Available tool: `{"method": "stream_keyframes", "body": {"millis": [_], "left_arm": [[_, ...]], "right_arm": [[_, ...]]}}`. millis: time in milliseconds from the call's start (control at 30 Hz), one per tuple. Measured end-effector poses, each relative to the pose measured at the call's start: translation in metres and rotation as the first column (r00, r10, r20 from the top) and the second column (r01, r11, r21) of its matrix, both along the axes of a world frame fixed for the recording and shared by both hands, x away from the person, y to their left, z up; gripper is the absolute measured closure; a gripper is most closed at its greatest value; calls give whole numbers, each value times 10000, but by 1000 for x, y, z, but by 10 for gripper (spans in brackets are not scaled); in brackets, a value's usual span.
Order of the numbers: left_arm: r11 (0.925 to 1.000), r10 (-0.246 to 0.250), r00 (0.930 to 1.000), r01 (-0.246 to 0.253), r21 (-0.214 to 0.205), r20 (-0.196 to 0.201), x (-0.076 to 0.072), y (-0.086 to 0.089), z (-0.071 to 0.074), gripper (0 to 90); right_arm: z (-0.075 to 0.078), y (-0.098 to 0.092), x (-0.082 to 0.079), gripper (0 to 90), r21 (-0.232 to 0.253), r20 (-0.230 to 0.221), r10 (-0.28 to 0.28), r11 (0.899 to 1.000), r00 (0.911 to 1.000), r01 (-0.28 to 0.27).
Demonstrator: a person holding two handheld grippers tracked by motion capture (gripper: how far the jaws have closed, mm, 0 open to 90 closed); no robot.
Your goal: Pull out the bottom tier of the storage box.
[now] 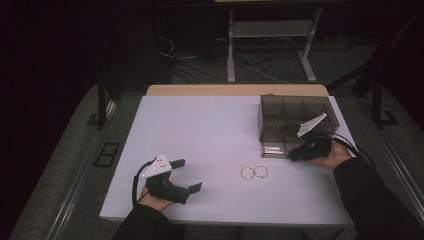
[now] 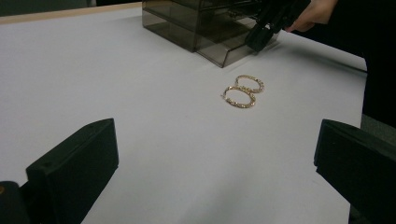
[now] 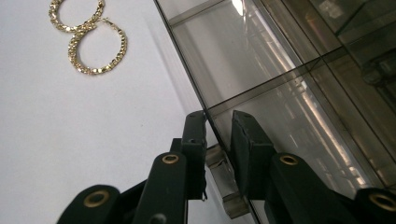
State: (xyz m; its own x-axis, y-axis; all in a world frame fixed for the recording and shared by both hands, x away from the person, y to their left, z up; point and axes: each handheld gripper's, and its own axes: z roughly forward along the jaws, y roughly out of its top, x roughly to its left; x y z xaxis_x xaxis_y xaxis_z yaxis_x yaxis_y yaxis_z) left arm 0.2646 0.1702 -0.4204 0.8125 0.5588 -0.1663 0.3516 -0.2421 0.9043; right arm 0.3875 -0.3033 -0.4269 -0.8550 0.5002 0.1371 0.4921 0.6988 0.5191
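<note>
Two gold hoop earrings (image 1: 254, 172) (image 2: 243, 91) (image 3: 95, 46) lie touching each other on the white table (image 1: 200, 130), right of centre. At the back right stands a smoky see-through drawer box (image 1: 295, 115) (image 2: 187, 23) with its bottom drawer (image 1: 274, 149) (image 3: 261, 70) pulled out a little. My right gripper (image 1: 295, 154) (image 3: 218, 123) (image 2: 261, 37) is shut on the drawer's front wall, one jaw outside and one inside, around a small clear handle. Near the front left, my left gripper (image 1: 189, 175) (image 2: 215, 135) rests open and points toward the earrings with nothing between its jaws.
The table's front edge (image 1: 225, 220) runs just under both forearms. Bare white surface lies between the left gripper and the earrings. Behind the table, a metal stand (image 1: 270, 45) and loose cables (image 1: 250, 65) sit on the floor.
</note>
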Motion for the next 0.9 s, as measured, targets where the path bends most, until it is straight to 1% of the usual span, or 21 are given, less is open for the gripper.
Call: {"method": "stream_keyframes", "body": {"millis": [633, 733, 900], "left_arm": [[10000, 5, 10000, -5, 30, 14, 0, 0, 0, 0], [10000, 21, 10000, -21, 13, 8, 0, 0, 0, 0], [10000, 7, 10000, -7, 35, 14, 0, 0, 0, 0]], "right_arm": [[-1, -2, -9, 745, 236, -173, 12, 9997, 9998, -8], [-2, -3, -10, 744, 234, -150, 48, 9997, 9999, -45], [-1, -3, -12, 745, 223, -238, 101, 9997, 9997, -95]]}}
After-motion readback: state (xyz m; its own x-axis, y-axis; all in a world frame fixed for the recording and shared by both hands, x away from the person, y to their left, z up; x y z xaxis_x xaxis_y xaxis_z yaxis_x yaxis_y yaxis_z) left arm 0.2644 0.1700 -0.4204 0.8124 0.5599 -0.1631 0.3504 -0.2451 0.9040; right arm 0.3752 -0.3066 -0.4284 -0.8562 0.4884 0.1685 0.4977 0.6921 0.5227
